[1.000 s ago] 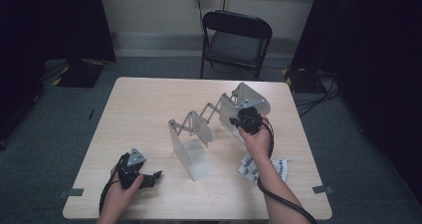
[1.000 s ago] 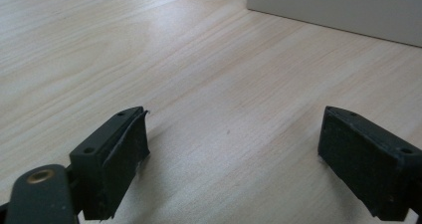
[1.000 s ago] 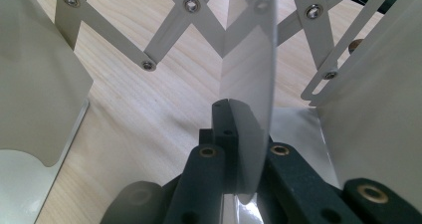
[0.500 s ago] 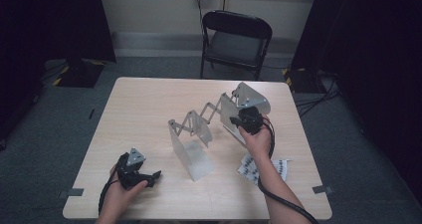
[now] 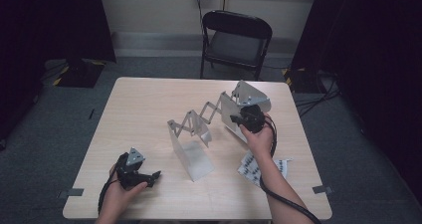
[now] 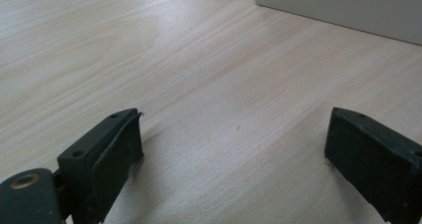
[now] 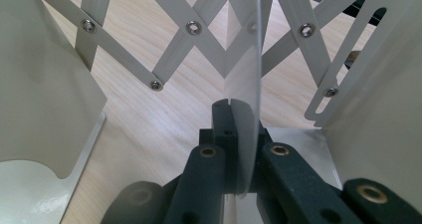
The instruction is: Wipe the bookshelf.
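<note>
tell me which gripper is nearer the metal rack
Right. The right gripper is shut on one of the rack's plates; the left gripper sits apart near the table's front edge.

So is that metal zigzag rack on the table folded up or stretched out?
Stretched out. The rack's crossed bars form open diamonds, with its upright plates standing well apart.

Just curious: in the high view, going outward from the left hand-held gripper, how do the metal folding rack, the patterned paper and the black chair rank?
From the left hand-held gripper:
1. Metal folding rack, mid-table.
2. Patterned paper, near the right edge.
3. Black chair, beyond the far edge.
</note>
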The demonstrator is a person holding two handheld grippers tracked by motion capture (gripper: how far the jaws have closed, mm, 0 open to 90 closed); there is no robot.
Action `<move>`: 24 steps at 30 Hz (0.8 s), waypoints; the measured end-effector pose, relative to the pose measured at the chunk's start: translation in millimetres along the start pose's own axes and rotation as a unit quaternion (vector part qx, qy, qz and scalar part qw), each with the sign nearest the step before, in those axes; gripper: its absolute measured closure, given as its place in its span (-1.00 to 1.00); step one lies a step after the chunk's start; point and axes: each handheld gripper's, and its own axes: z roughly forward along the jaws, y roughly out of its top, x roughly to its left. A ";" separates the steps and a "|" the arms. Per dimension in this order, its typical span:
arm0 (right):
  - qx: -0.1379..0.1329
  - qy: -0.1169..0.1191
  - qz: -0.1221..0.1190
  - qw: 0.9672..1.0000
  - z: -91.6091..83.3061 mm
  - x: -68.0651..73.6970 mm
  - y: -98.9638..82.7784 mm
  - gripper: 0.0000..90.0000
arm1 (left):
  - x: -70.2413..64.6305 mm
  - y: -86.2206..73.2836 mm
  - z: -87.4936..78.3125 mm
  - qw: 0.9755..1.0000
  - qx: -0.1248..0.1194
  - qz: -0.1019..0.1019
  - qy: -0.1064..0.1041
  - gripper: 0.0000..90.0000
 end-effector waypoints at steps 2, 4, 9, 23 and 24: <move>-0.001 0.003 -0.001 1.000 -1.3 0.3 1.7 1.00 | -0.2 0.0 0.1 1.000 -0.001 -0.001 0.000 -0.83; -0.003 0.004 -0.001 1.000 -2.6 0.6 3.1 1.00 | -0.1 0.0 -0.1 1.000 0.000 0.000 0.000 -0.83; -0.006 0.009 0.005 1.000 -4.2 1.6 4.9 1.00 | 0.6 -0.9 -1.0 1.000 0.000 -0.004 0.000 -0.83; -0.032 0.010 0.008 0.999 -5.3 2.4 3.6 1.00 | 0.3 0.8 -3.7 1.000 0.000 0.015 0.009 -0.72; -0.033 0.010 0.008 0.999 -5.5 2.8 3.9 1.00 | 0.4 0.8 -3.8 1.000 0.000 0.015 0.009 -0.71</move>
